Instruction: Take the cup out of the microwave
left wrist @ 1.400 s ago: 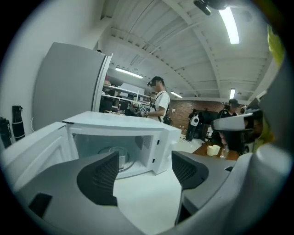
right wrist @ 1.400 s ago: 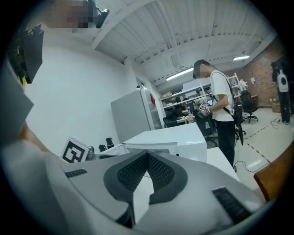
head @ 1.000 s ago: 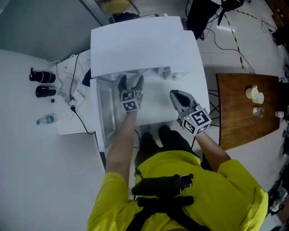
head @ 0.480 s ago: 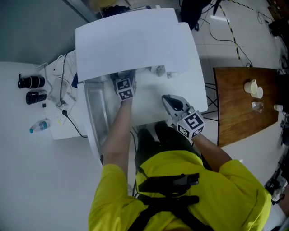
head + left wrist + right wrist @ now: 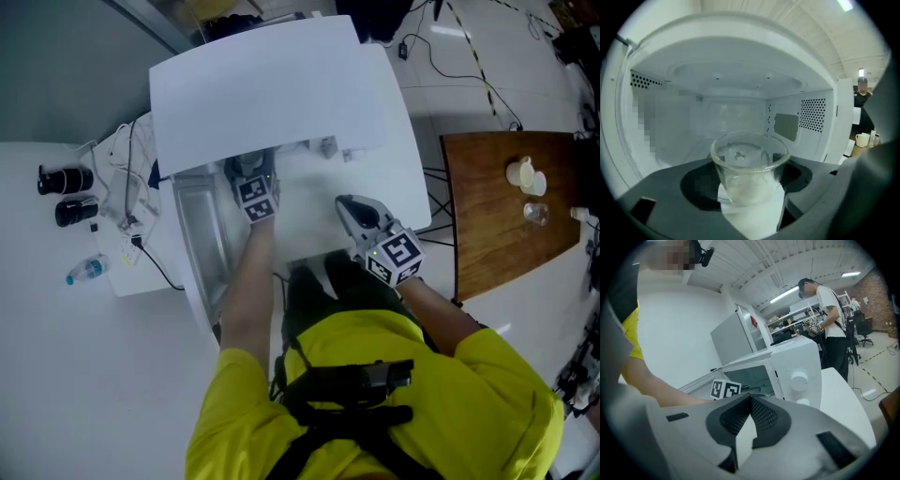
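The white table (image 5: 314,208) carries a white microwave oven (image 5: 267,89) with its door (image 5: 199,248) swung open on the left. A brown wooden table (image 5: 506,216) stands well apart to the right, on a pale floor (image 5: 75,394). A clear glass cup (image 5: 749,171) stands upright inside the oven cavity. The left forearm (image 5: 248,281) reaches into the cavity. The left tongs (image 5: 249,173) are wide and closing, with the cup between the jaws; no firm grip is evident. The right tongs (image 5: 352,208) are held over the white table in front of the oven, tips together, nothing held.
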`<action>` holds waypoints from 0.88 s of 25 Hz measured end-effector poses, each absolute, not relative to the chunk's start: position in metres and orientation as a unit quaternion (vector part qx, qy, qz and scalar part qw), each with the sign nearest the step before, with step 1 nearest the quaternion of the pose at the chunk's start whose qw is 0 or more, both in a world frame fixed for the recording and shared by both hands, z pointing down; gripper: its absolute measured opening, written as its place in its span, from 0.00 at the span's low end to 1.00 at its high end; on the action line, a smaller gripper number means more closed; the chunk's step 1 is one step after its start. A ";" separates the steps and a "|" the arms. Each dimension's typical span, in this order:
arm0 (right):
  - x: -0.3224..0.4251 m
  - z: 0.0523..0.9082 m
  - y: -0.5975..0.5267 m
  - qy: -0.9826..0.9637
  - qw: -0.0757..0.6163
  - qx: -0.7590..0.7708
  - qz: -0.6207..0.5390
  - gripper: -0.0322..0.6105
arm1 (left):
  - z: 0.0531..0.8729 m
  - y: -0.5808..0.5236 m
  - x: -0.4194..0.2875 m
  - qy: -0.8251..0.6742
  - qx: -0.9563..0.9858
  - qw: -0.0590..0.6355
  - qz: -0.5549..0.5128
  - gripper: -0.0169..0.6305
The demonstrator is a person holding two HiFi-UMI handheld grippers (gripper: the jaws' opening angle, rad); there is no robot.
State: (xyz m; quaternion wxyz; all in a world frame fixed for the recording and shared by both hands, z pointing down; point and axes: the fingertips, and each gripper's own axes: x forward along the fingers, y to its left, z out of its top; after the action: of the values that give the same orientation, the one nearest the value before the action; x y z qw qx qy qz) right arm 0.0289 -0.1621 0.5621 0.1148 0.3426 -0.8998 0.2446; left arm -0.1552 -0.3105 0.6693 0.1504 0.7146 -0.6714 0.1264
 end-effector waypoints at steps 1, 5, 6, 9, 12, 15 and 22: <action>0.027 0.562 -0.163 -0.900 0.112 0.343 0.245 0.06 | 0.664 -0.304 -0.154 -0.670 0.717 0.146 0.125 0.55; 0.024 0.562 -0.165 -0.902 0.104 0.343 0.242 0.06 | 0.644 -0.269 -0.144 -0.665 0.726 0.131 0.117 0.55; 0.025 0.562 -0.165 -0.901 0.102 0.345 0.242 0.06 | 0.641 -0.259 -0.138 -0.660 0.731 0.126 0.119 0.55; 0.036 0.569 -0.163 -0.896 0.101 0.357 0.243 0.06 | 0.641 -0.227 -0.116 -0.643 0.745 0.129 0.125 0.55; 0.057 0.575 -0.162 -0.892 0.103 0.369 0.242 0.06 | 0.656 -0.202 -0.083 -0.623 0.756 0.147 0.137 0.55; 0.093 0.584 -0.162 -0.877 0.099 0.404 0.241 0.06 | 0.675 -0.191 -0.031 -0.580 0.785 0.157 0.153 0.55; 0.201 0.605 -0.153 -0.812 0.089 0.528 0.233 0.06 | 0.708 -0.196 0.106 -0.467 0.855 0.157 0.166 0.55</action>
State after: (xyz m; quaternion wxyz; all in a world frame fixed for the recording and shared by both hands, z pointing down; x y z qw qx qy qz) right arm 0.2006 -0.1533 0.6050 0.0890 0.5280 -0.8118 0.2331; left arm 0.1058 -0.1961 0.7078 0.1566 0.8546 -0.4665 0.1655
